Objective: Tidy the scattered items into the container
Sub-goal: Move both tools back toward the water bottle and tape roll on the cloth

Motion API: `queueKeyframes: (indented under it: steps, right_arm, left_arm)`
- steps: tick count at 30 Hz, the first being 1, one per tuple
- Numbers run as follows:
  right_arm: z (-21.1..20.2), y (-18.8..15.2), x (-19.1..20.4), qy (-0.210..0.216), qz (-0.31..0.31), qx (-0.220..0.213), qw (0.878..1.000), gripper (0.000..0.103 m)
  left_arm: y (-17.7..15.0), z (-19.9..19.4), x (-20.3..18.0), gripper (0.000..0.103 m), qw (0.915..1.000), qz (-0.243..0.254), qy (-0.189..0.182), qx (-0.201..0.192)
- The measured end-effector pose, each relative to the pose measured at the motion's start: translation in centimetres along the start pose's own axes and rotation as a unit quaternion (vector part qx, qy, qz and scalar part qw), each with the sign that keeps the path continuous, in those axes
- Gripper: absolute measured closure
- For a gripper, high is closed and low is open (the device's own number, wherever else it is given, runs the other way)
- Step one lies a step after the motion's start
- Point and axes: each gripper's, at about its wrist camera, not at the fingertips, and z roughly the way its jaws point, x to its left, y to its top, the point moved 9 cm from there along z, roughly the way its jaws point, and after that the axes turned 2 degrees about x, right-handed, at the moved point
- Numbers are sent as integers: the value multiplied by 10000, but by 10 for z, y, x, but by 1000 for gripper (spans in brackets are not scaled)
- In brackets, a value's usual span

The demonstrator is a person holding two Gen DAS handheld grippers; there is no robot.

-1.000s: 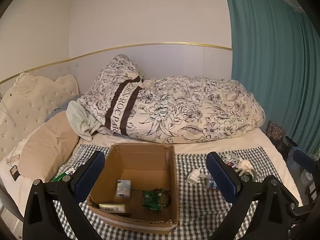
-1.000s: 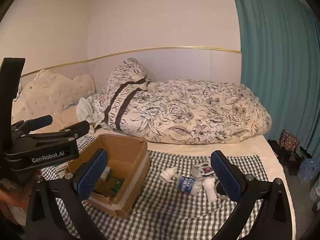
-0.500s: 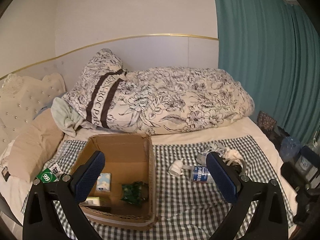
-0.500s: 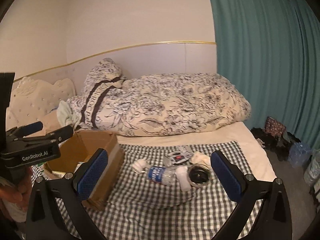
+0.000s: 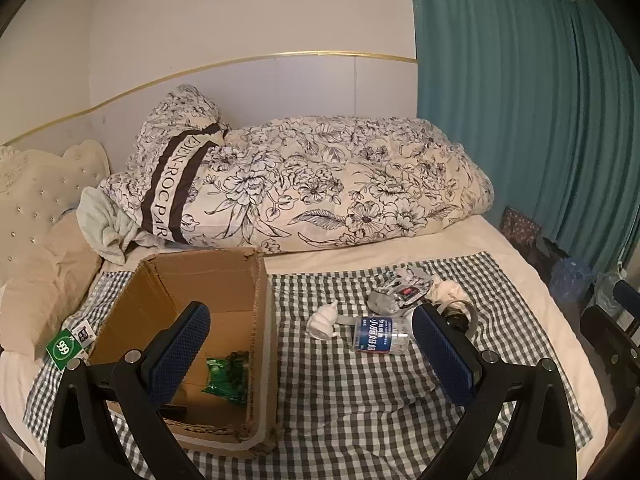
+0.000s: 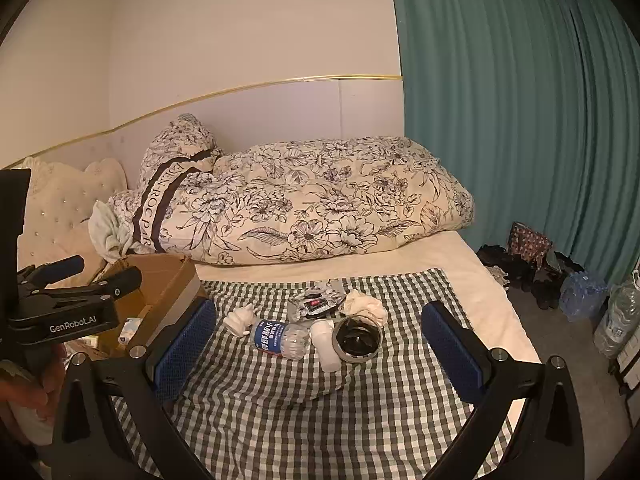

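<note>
Plastic bottle (image 6: 281, 339) lies on its side on the checked cloth (image 6: 320, 420), long axis running left to right, straight ahead of the right gripper (image 6: 319, 348), which hangs spread and empty. The left gripper (image 5: 310, 350) (also spread, empty) is nearer the box (image 5: 262, 320), to the bottle's left.

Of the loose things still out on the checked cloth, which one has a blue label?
The clear plastic water bottle lying on its side. The white pieces, grey wrapper and tape roll beside it show no blue.
</note>
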Motion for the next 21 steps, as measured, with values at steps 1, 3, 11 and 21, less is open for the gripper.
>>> queueKeyframes:
  steps: [1,3,11,21]
  right_arm:
    - [0,0,-1,-17,-14,-14,10000,0]
    - [0,-1,-6,-82,-53,-90,9999,0]
    - [18,-12,-24,-243,-247,53,9994,0]
    - [52,-39,-41,-254,-317,437,9982,0]
  left_arm:
    - [-1,2,-1,0,10000,-4,-1,7]
    - [-2,7,-4,0,10000,-12,-14,7]
    - [-25,42,-15,0,9996,74,-28,267]
    - [-41,72,-30,0,9986,163,-107,501]
